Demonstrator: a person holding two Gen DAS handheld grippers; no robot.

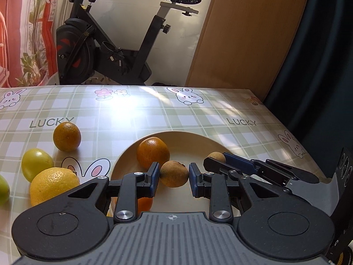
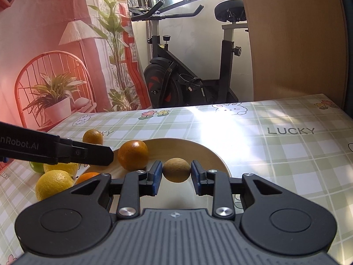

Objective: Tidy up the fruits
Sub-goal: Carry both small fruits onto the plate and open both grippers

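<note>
A beige plate point(image 1: 187, 139) point(image 2: 205, 152) holds an orange point(image 1: 153, 152) point(image 2: 133, 155) and two small brown fruits. My left gripper point(image 1: 173, 175) has its blue pads close on either side of one brown fruit point(image 1: 174, 173), with a small gap at the right pad. My right gripper point(image 2: 176, 172) stands likewise around the other brown fruit point(image 2: 176, 169) point(image 1: 216, 156), with slight gaps. Another orange point(image 1: 66, 136) point(image 2: 92, 137), a yellow-green fruit point(image 1: 36, 164), a lemon point(image 1: 53, 184) point(image 2: 54, 184) and a green fruit point(image 1: 3, 188) point(image 2: 37, 167) lie left of the plate.
The table has a green checked cloth with rabbits point(image 1: 132, 114) point(image 2: 275, 154). An exercise bike point(image 1: 106, 44) point(image 2: 187, 70) stands beyond the far edge, a wooden panel point(image 1: 249, 33) at the far right. A small orange fruit point(image 1: 144, 204) point(image 2: 88, 176) shows below the left gripper.
</note>
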